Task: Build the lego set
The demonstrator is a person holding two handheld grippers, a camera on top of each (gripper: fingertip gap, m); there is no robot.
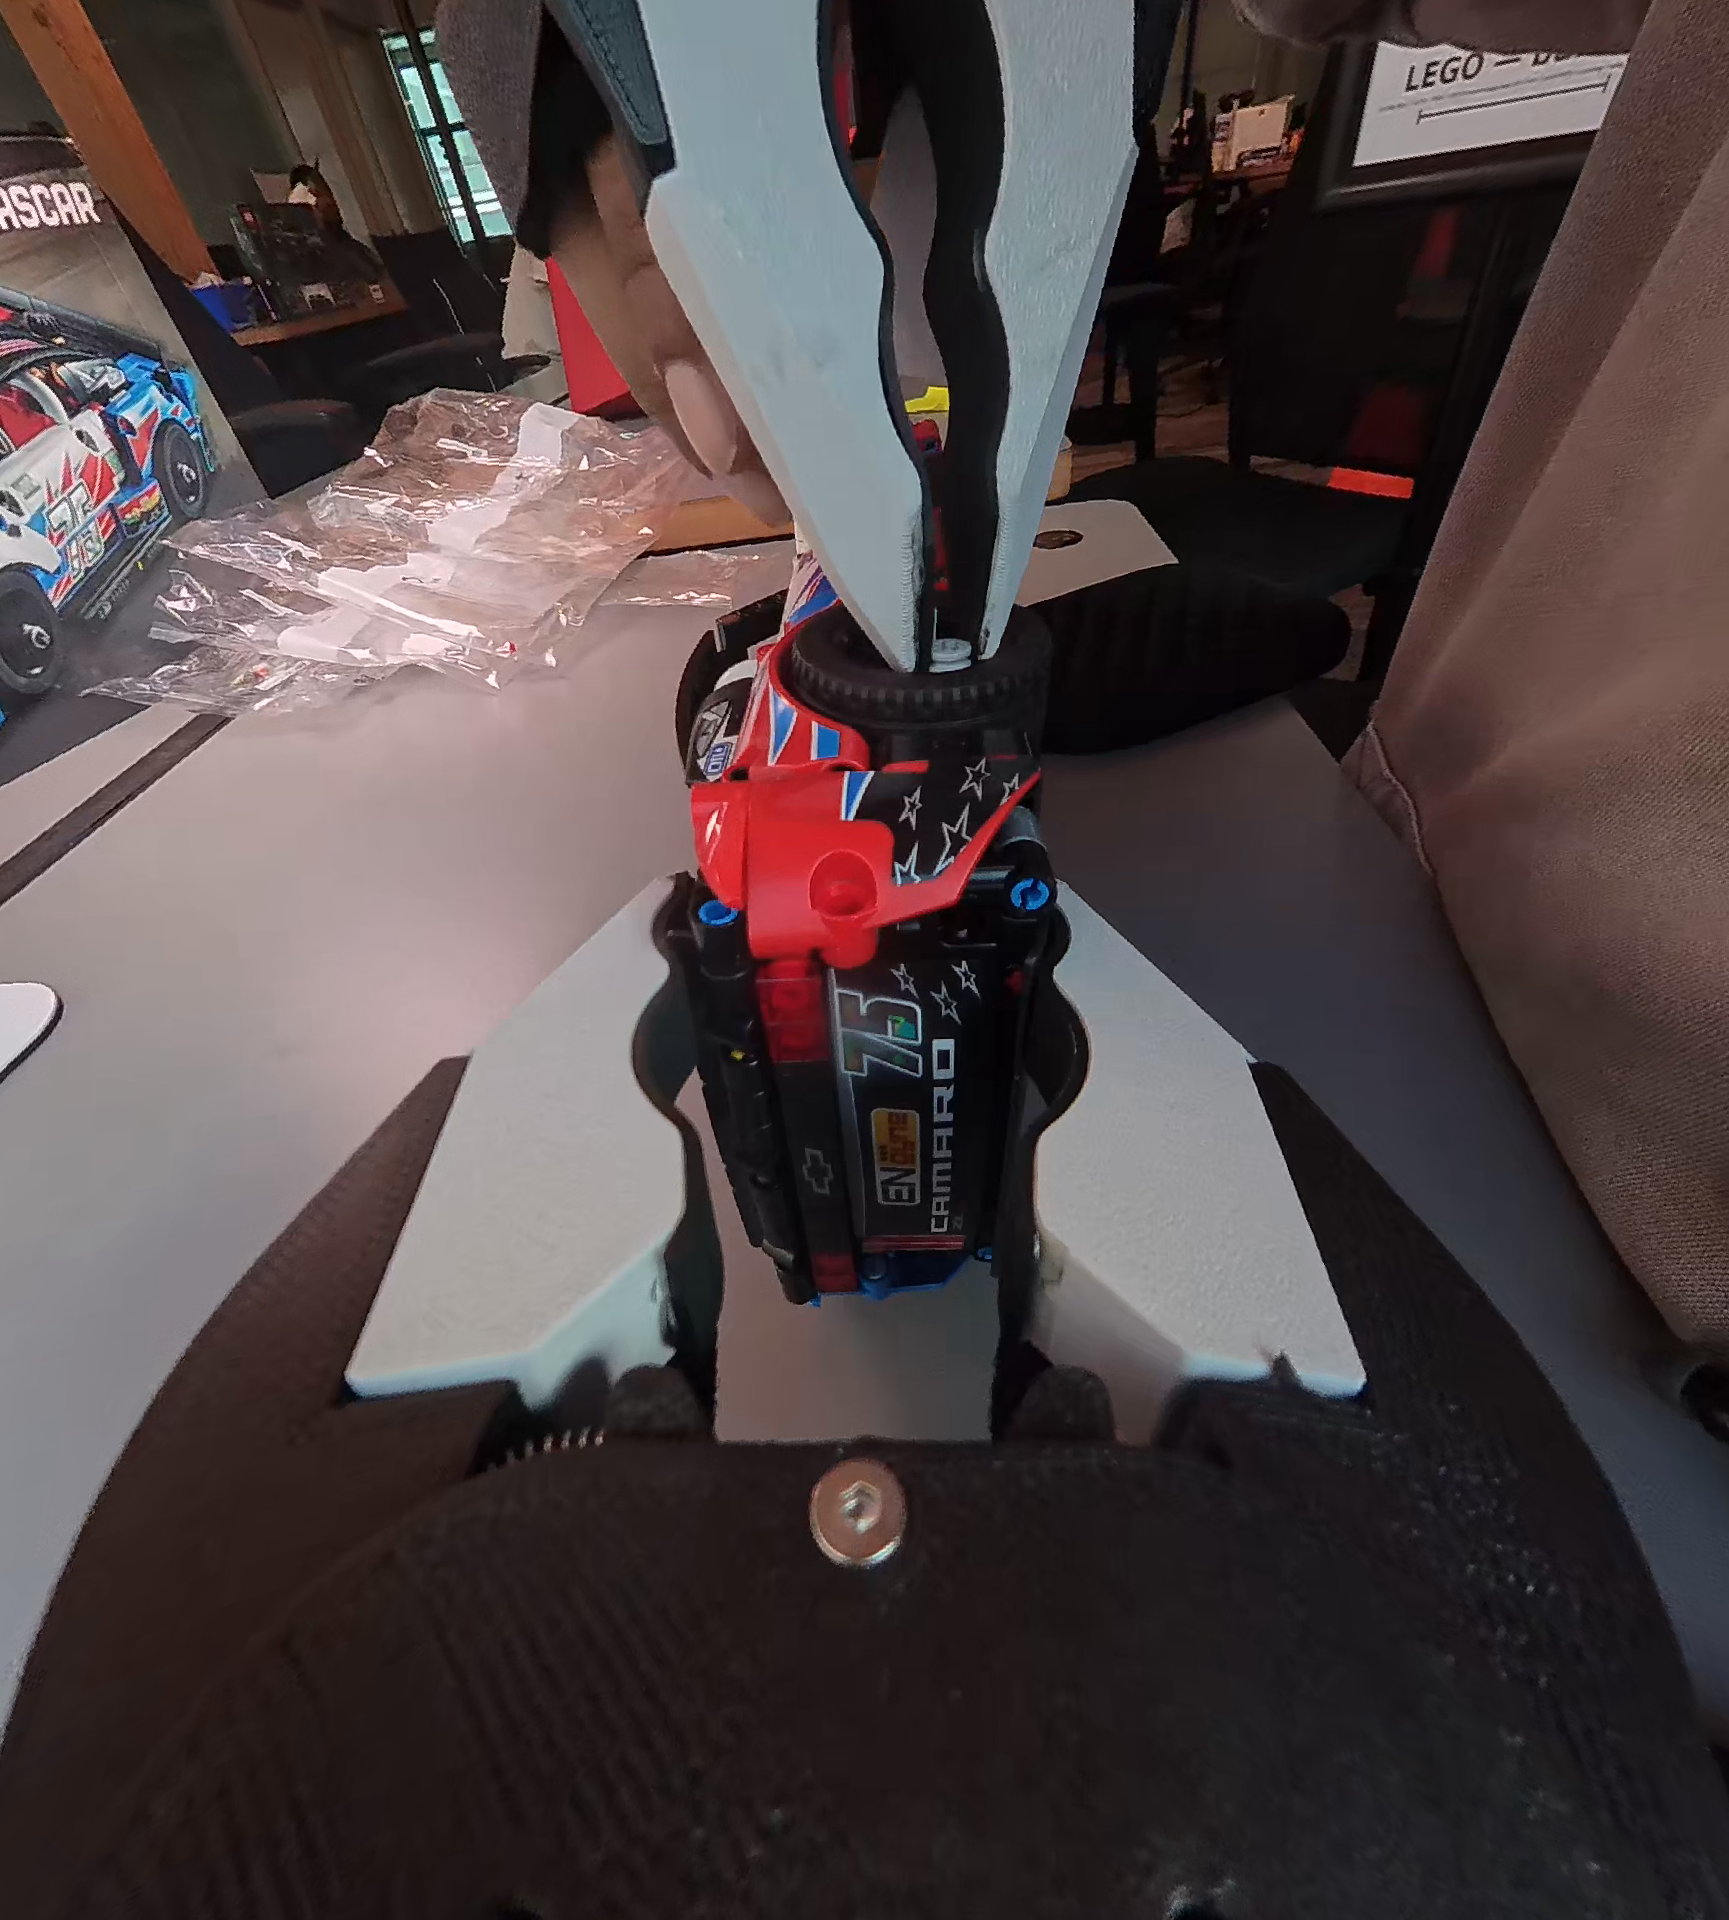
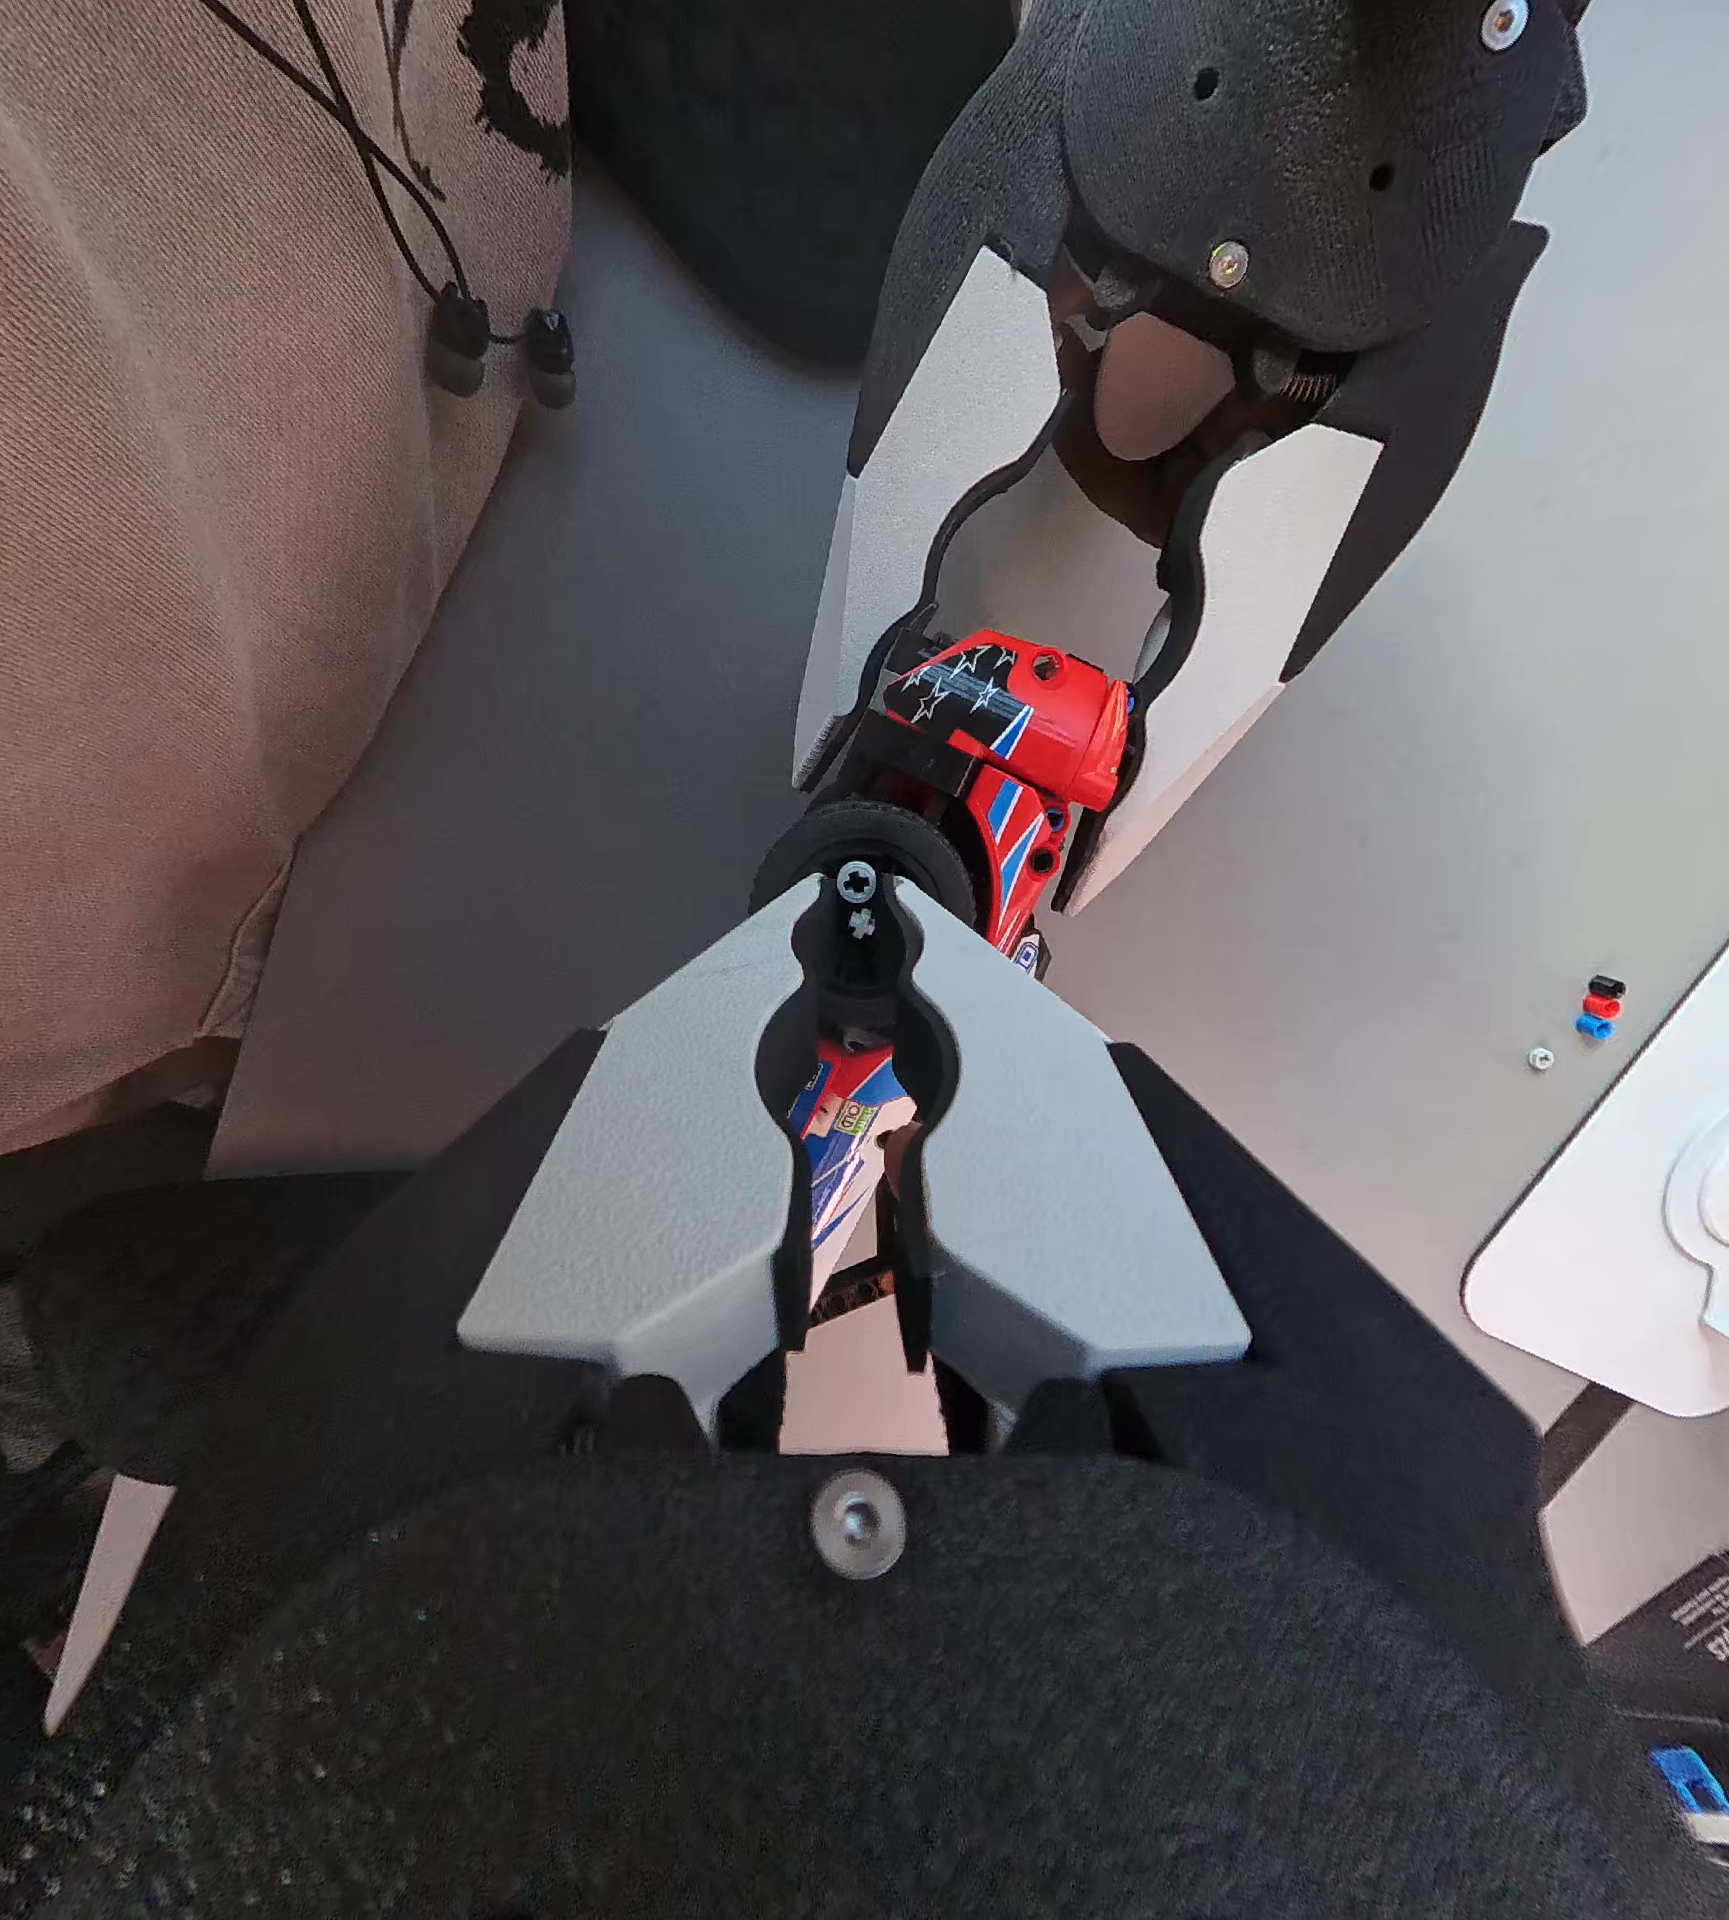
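Left claw (image 1: 865, 1101): clamped on car body (image 1: 870, 1091), steadying it above worktop (image 1: 320, 883). Right claw (image 2: 860, 904): narrow, pinching grey axle (image 2: 857, 883) at wheel (image 2: 927, 842) hub, likely seating it.

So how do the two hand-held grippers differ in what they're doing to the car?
The left hand-held gripper is spread wide around the car body; the right hand-held gripper is nearly closed, its tips at the hub of the black wheel. Left lies along the car; right comes in from above. Both have white fingers.
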